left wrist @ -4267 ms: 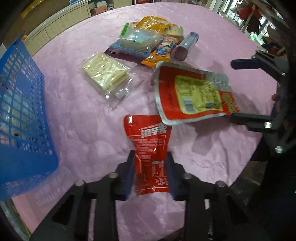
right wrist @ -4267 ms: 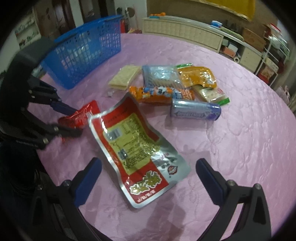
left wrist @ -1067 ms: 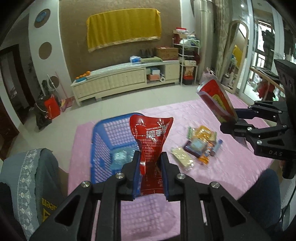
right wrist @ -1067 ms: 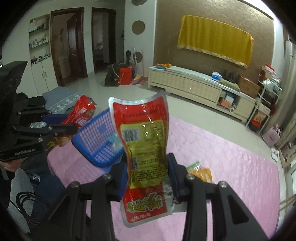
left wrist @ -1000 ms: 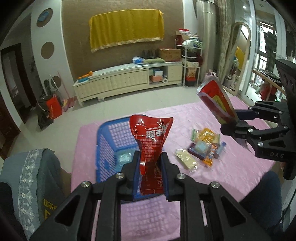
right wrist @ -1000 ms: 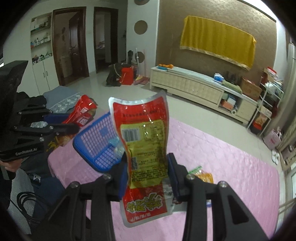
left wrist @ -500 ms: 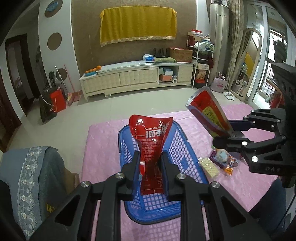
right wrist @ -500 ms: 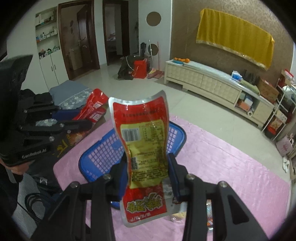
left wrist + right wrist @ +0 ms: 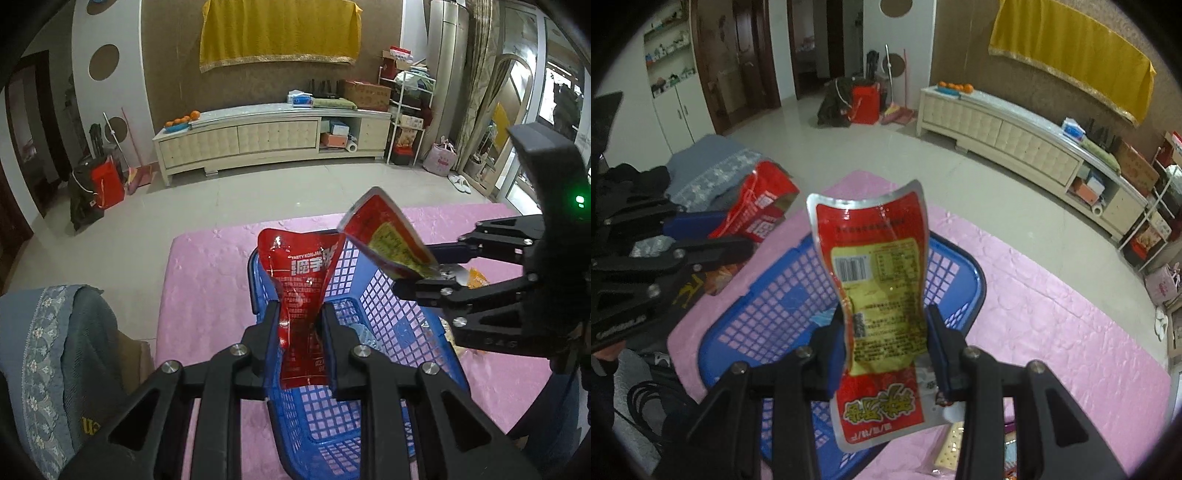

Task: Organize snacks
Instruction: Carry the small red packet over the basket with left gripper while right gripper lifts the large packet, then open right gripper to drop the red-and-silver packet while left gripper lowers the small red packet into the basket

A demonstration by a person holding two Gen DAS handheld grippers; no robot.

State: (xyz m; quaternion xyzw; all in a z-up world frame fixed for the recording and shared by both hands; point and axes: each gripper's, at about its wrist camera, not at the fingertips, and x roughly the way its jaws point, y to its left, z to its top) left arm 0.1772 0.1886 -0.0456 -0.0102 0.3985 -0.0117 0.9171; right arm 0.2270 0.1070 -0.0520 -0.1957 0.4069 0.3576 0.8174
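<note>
My left gripper [image 9: 300,332] is shut on a small red snack pouch [image 9: 301,280], held upright over the blue plastic basket [image 9: 369,295] on the pink tablecloth. My right gripper [image 9: 886,347] is shut on a larger red and yellow foil pouch [image 9: 877,280], also upright above the basket [image 9: 783,295]. In the left wrist view the right gripper [image 9: 424,275] reaches in from the right with its pouch [image 9: 384,236] over the basket's far rim. In the right wrist view the left gripper [image 9: 731,236] holds its red pouch [image 9: 761,206] at the left. A pale packet lies inside the basket.
Other snack packets [image 9: 953,454] lie on the pink tablecloth [image 9: 1052,325] to the right of the basket. A grey cloth-covered chair [image 9: 55,350] stands at the left of the table. A cream sideboard [image 9: 273,140] lines the far wall beyond open floor.
Both grippers have carried their pouches from over the table's snack pile to above the blue basket and come lower. The basket now fills the view beneath both pouches.
</note>
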